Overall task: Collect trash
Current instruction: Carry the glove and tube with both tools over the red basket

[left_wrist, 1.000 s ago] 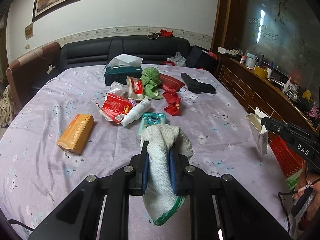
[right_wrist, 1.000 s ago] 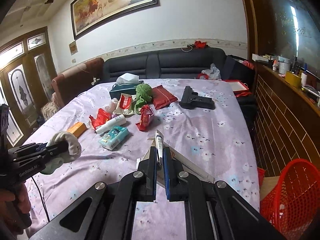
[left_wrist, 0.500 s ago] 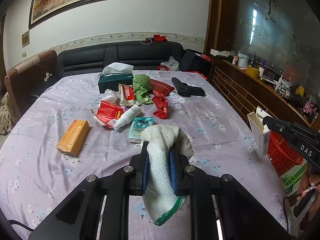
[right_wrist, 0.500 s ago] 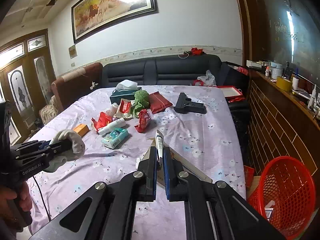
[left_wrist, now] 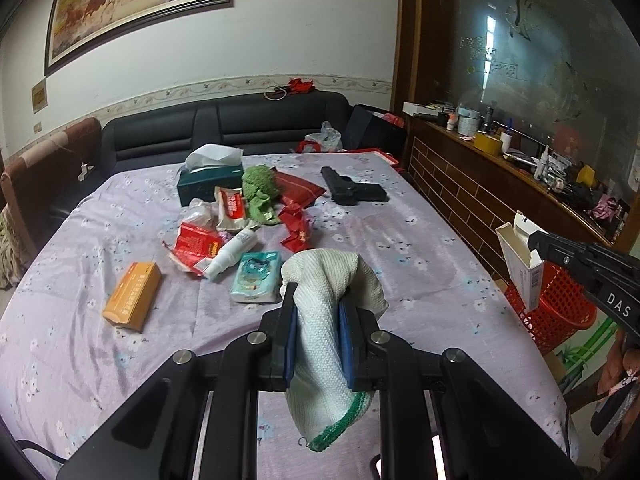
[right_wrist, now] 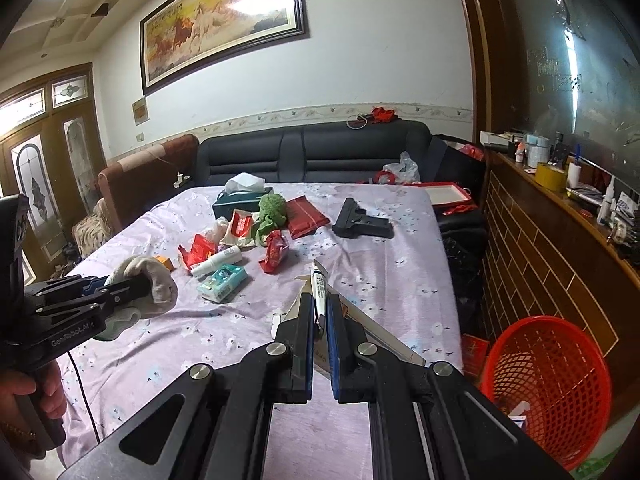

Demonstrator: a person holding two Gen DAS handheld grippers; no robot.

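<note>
The left gripper (left_wrist: 318, 330) is clenched on a white knit cloth (left_wrist: 328, 304) with a green hem, which bulges above the pads and hangs limp below them, lifted clear of the table (left_wrist: 432, 272). The right gripper (right_wrist: 319, 330) is clamped tight on an opened white carton (right_wrist: 320, 284), thin enough that the pads nearly meet; from the left wrist view the carton (left_wrist: 520, 264) sits out past the table's right edge, above the red basket (left_wrist: 556, 308). The cloth looks light, soft and stretchy; it should not slip from a pinch across its bunched middle, but its dangling end can snag or drag. The carton seems light and easily crushed, its flaps loose, so a grip on the flat body near the open end suits it. The basket (right_wrist: 552, 364) stands on the floor just beside the table's right edge, mouth open upward, a brick-faced counter (right_wrist: 540, 248) close behind it; the gap between table and counter is narrow, so the carton probably wants a straight drop. The left hand's load must cross the table's near corner to reach the basket, and the right gripper stands in that path. More litter lies mid-table: an orange box (left_wrist: 132, 300), a white bottle (left_wrist: 232, 256), a teal packet (left_wrist: 256, 278), red wrappers (left_wrist: 196, 246).
</note>
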